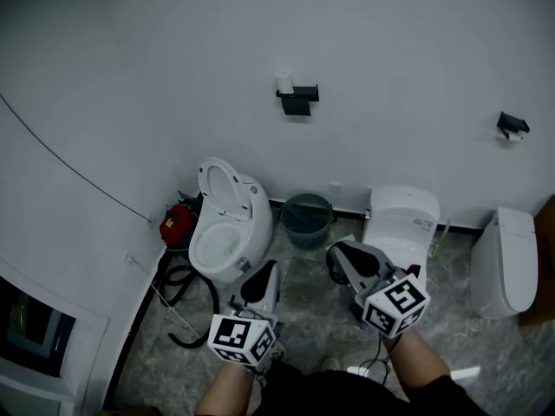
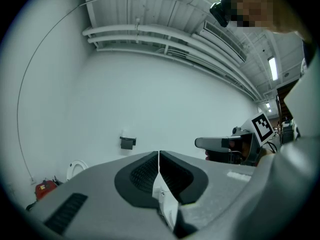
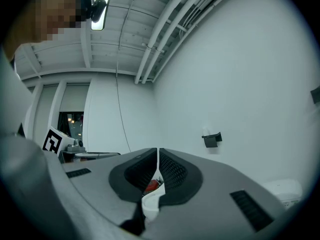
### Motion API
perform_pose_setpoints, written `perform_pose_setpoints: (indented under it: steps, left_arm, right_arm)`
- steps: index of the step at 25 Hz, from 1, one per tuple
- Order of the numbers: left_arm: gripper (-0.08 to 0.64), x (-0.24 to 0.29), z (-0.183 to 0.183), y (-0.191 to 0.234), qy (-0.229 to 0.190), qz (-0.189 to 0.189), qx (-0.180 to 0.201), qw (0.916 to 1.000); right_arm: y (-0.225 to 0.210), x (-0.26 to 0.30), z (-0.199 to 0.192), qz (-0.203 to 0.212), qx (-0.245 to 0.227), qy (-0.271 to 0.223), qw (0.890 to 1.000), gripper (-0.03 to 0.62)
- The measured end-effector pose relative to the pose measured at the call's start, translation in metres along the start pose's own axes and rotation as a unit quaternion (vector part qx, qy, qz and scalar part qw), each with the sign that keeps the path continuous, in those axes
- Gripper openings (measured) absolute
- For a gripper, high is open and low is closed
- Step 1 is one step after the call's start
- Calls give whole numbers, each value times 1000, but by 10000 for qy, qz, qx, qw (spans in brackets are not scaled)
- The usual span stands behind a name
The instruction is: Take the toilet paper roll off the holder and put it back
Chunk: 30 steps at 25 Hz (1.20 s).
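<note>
The black paper holder point(image 1: 297, 100) is fixed high on the white wall, with a small white toilet paper roll point(image 1: 284, 82) standing on top of it. Both grippers hang low and well short of it, over the floor. My left gripper point(image 1: 263, 276) points up at the wall, shut and empty. My right gripper point(image 1: 338, 256) is beside it, its jaws all but touching with nothing between them. The left gripper view shows its own jaws point(image 2: 159, 154) together, with the holder point(image 2: 128, 143) far off. In the right gripper view the jaws point(image 3: 158, 150) are together and the holder point(image 3: 212, 139) is distant.
A toilet with raised lid point(image 1: 227, 224) stands at left, beside a red object point(image 1: 178, 224) and black hoses. A green bin point(image 1: 306, 217) sits against the wall. Two more toilets point(image 1: 401, 224) point(image 1: 512, 263) stand at right, under a second wall holder point(image 1: 512, 126).
</note>
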<state>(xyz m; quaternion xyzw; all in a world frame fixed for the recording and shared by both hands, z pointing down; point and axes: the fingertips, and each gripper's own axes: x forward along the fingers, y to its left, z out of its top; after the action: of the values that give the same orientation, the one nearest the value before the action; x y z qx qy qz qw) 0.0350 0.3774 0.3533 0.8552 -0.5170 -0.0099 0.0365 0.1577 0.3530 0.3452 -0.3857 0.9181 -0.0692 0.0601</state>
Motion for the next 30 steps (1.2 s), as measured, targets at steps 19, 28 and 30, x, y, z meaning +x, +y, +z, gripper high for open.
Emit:
perform_pose_setpoints:
  steps: [19, 28, 30]
  left_arm:
    - [41, 33, 13, 147, -60, -487, -210, 9986]
    - [74, 50, 16, 229, -74, -877, -223, 9959]
    - [78, 54, 14, 239, -47, -963, -270, 9950]
  right_arm:
    - [26, 143, -4, -350, -197, 99, 9991, 78]
    - [37, 217, -14, -787, -227, 49, 9966, 98]
    - [38, 226, -17, -868, -230, 75, 9959, 100]
